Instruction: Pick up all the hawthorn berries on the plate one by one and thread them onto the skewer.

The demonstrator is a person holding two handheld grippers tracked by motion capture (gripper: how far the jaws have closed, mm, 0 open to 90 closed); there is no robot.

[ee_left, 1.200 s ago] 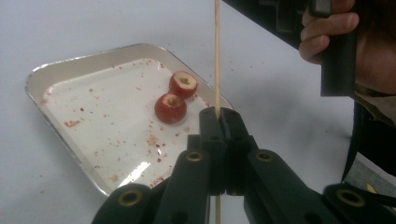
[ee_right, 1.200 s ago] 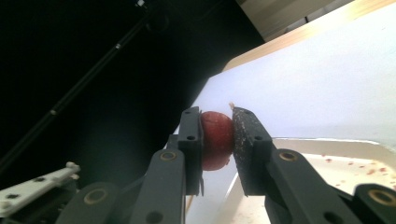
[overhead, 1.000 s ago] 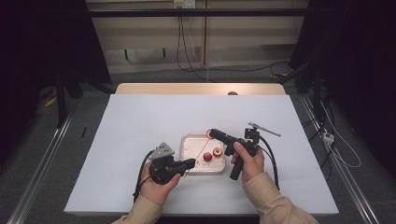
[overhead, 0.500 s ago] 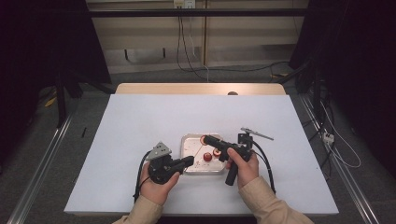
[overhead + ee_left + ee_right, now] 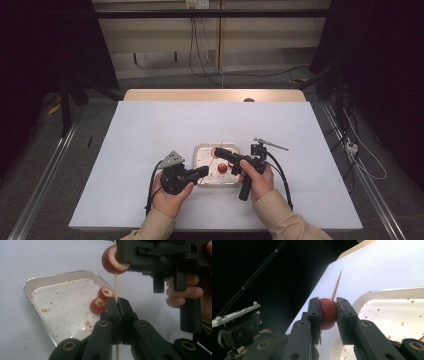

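The left claw [image 5: 117,305] pinches the stick [image 5: 115,285] tight. The right claw [image 5: 328,311] squeezes a red fruit [image 5: 328,312] already poked on it. Push the fruit straight down, slowly, keeping the stick steady. Two more fruits [image 5: 102,300] wait in the tray [image 5: 50,280] beyond.

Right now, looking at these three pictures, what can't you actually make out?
- Skewer: its top leaves the left gripper view's upper edge; the left gripper hides its lower part.
- Fruit piece: the right gripper covers its sides in the right gripper view.
- Tray: crumbs too small in the high view.
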